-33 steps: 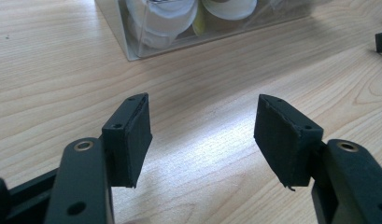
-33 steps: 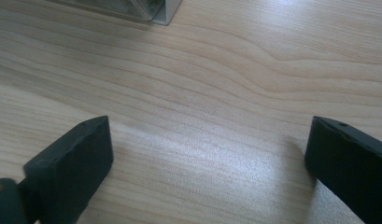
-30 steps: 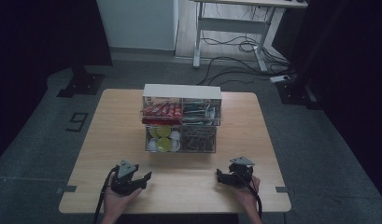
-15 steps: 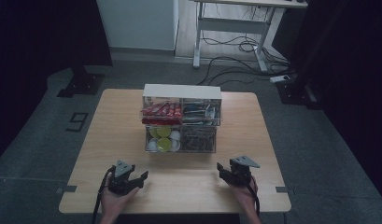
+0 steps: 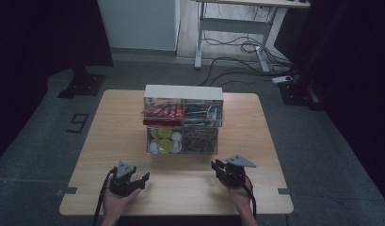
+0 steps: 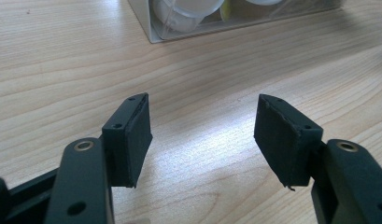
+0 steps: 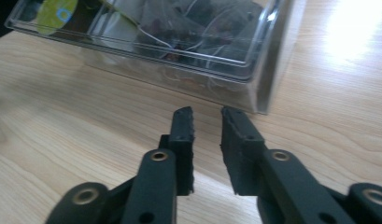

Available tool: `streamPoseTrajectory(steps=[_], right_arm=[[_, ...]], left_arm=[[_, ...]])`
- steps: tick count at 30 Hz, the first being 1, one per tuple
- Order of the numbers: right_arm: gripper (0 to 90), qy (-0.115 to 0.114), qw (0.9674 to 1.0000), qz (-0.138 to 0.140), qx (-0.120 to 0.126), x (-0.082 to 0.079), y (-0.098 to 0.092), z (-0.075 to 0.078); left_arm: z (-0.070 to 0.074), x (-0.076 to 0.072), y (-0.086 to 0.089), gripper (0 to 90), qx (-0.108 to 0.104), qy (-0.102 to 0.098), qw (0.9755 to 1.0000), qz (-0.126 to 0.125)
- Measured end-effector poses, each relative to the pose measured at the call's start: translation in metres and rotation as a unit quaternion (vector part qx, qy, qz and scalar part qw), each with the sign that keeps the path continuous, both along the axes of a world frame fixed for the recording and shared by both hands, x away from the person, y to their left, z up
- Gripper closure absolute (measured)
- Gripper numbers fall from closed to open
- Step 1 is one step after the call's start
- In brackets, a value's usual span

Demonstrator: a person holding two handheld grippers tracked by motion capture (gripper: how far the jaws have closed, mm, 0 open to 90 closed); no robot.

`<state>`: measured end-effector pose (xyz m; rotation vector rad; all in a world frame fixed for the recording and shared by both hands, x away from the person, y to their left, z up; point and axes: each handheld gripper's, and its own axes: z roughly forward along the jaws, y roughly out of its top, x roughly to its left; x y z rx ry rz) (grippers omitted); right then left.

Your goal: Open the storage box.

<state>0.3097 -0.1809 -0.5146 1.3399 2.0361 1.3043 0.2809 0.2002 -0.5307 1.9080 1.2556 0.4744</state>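
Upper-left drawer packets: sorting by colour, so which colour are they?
Red packets, clearest in the high view.

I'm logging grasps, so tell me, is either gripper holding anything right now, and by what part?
Nothing is held. The left gripper is open over bare table; the right gripper has a narrow empty gap.

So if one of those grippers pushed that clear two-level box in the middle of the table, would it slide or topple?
The clear organizer would probably slide: it looks wide and low, and sits flat on the smooth wooden table. A push high on the upper tier might shift or tip it, since it looks stacked. The hard, glossy plastic walls seem likely to be slippery for the jaws.
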Motion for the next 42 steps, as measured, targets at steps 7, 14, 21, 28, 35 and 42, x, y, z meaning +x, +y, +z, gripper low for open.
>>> streamPoseTrajectory(steps=[7, 14, 21, 28, 35, 42], right_arm=[[85.3, 0.009, 0.9997, 0.020, 0.013, 0.005, 0.008, -0.001], [89.1, 0.015, 0.9986, 0.049, 0.014, 0.010, 0.022, 0.000], [89.1, 0.014, 0.9978, 0.065, 0.004, 0.015, 0.036, -0.001], [89.2, 0.013, 0.9971, 0.075, 0.000, 0.022, 0.051, 0.000], [89.2, 0.012, 0.9966, 0.081, 0.006, 0.029, 0.062, 0.000], [89.2, 0.015, 0.9964, 0.082, 0.015, 0.033, 0.059, 0.001]], left_arm=[[0.000, 0.001, 0.002, 36.9, 0.000, 0.000, 1.0000, 0.001], [0.000, 0.000, 0.003, 37.1, 0.002, -0.002, 1.0000, 0.003], [0.001, 0.002, 0.000, 37.3, 0.008, -0.005, 0.9999, -0.006], [0.004, 0.000, 0.000, 37.4, 0.010, -0.010, 0.9999, -0.009], [0.006, -0.006, 0.001, 37.5, 0.011, -0.014, 0.9998, -0.002], [0.007, -0.005, -0.001, 37.5, 0.014, -0.016, 0.9998, -0.003]])
